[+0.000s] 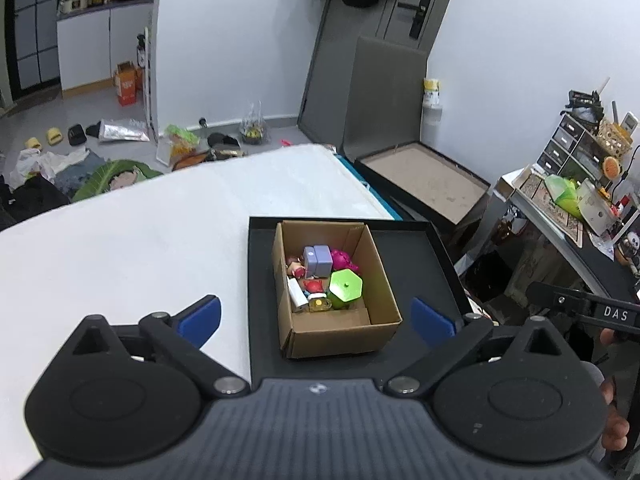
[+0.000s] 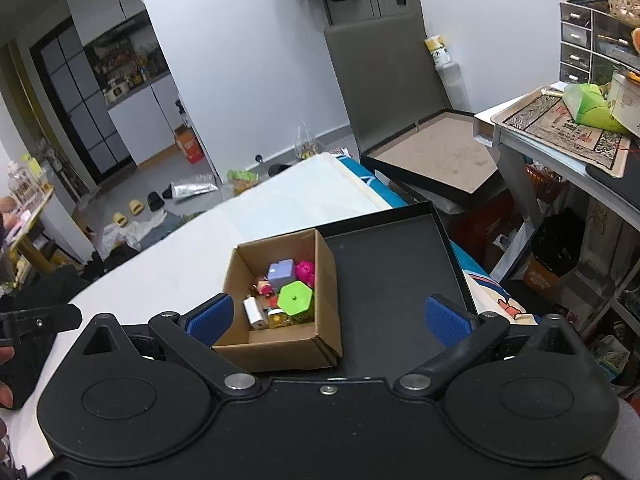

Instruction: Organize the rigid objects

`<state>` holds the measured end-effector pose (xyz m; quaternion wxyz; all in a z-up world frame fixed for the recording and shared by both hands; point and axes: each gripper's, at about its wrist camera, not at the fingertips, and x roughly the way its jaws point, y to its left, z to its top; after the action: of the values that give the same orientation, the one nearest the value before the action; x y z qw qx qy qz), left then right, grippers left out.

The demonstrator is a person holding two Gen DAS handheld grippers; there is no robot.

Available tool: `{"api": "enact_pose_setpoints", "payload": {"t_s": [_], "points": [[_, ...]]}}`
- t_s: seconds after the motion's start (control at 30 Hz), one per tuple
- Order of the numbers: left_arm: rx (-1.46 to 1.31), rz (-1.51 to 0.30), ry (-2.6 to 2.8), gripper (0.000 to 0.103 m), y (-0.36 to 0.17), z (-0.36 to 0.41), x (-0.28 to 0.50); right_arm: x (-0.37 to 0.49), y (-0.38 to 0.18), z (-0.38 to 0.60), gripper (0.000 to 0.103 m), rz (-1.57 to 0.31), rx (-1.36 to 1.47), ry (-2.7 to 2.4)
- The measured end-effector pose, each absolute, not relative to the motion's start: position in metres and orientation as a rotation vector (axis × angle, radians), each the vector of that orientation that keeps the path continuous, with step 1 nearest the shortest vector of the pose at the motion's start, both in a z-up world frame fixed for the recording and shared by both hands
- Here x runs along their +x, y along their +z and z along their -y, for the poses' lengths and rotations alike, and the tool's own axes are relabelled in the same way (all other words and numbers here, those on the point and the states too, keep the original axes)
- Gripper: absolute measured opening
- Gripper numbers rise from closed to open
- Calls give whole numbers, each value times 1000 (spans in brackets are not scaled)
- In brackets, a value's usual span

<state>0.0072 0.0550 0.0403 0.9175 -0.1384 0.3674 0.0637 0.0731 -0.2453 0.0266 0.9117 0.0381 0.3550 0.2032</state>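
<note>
Toys (image 1: pixel 324 276) packed in box (image 1: pixel 384 300), frame centre, on black tray (image 1: pixel 420 248). Both hand-held grippers (image 1: pixel 316 320) (image 2: pixel 328 320) wide, empty. Sorting looks finished; next: check counter (image 1: pixel 120 240) for strays.

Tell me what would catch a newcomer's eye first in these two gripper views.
The open cardboard box stands in a shallow black tray at the edge of a white tabletop, packed with bright small toys, the lime-green hexagonal piece loudest among them. Both the left gripper and the right gripper hang above it, blue pads spread wide and empty.
</note>
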Motion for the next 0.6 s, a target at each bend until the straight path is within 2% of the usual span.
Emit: {"api": "enact_pose_setpoints", "payload": {"t_s": [0.6], "points": [[-281, -630, 141, 102, 66, -28, -67, 11, 56, 264, 103, -597, 34, 424]]}}
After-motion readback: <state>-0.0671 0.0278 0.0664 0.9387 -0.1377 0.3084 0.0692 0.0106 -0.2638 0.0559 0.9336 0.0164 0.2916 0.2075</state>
